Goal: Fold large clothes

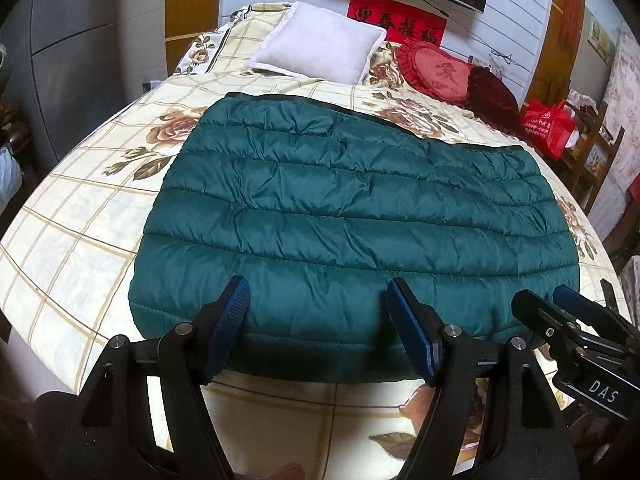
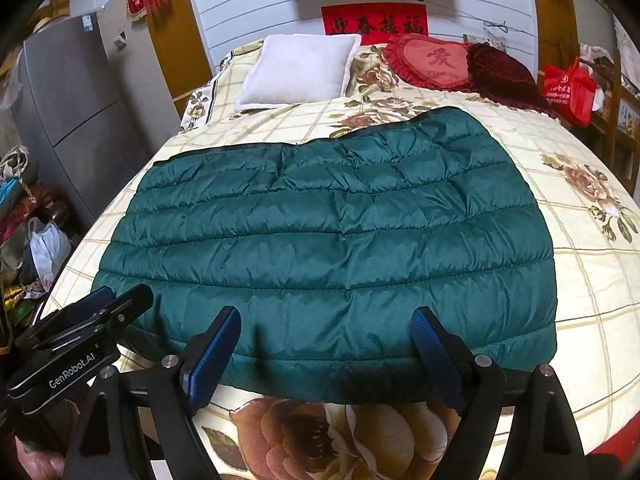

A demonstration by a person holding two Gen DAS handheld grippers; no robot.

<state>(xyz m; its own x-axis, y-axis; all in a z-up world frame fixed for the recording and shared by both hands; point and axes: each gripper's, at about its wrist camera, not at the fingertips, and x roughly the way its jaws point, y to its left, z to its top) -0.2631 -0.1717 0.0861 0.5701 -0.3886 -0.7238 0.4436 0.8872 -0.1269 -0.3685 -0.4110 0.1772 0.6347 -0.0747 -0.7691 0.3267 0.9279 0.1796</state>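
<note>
We held both the left gripper [image 1: 318, 290] and right gripper [image 2: 326, 320] agape over the near edge of the green puffer jacket [image 1: 340, 216], which stretched crosswise at frame centre.

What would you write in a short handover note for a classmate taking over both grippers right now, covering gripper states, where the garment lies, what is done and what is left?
Left gripper: open, holding nothing, over the near edge of the green puffer jacket.
Right gripper: open, empty, also at the jacket's near edge, beside the left one.
Jacket: lies flat on the floral bedspread, already folded into a compact rectangle, no sleeves showing. White pillow and red heart cushion sit beyond it, apart from it.
Done: it looks folded at least once.
Left: probably one more fold or a tidy-up; judge whether it is small enough.
</note>
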